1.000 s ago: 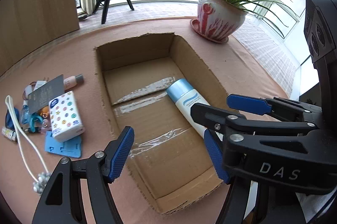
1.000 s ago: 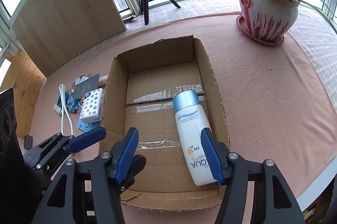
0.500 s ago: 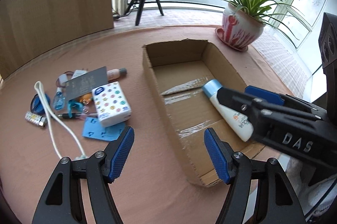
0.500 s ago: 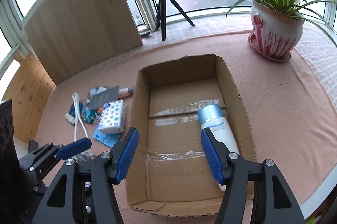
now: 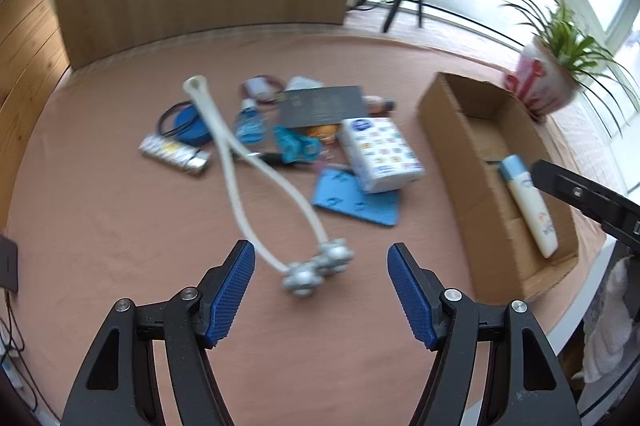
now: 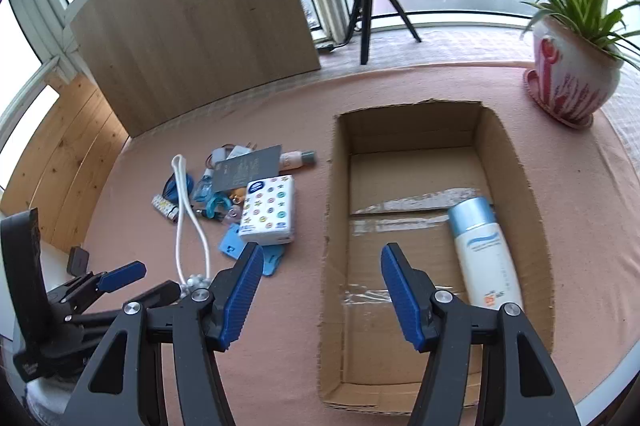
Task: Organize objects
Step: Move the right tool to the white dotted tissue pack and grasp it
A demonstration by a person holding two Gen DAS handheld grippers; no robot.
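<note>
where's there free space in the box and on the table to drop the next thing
In the cardboard box, the left half and far end of the floor are bare; the sunscreen bottle lies along its right wall. The pink tablecloth is bare between the box and the left gripper. Crowded: the pile around the tissue pack and white cord, left of the box.

Two claws show, the left claw point(image 5: 321, 289) and the right claw point(image 6: 322, 289), each with two blue pads. On the counter point(image 6: 580, 210) stand one cardboard box point(image 6: 338, 186) holding one white bottle point(image 6: 486, 258), and one potted plant point(image 6: 568, 74). Beside the box lie one tissue pack point(image 6: 270, 208), one dark card point(image 6: 246, 172), one white cord point(image 5: 240, 162), one blue sheet point(image 5: 356, 198) and one small pink bottle point(image 6: 298, 159); the remaining small bits are too jumbled to count.
</note>
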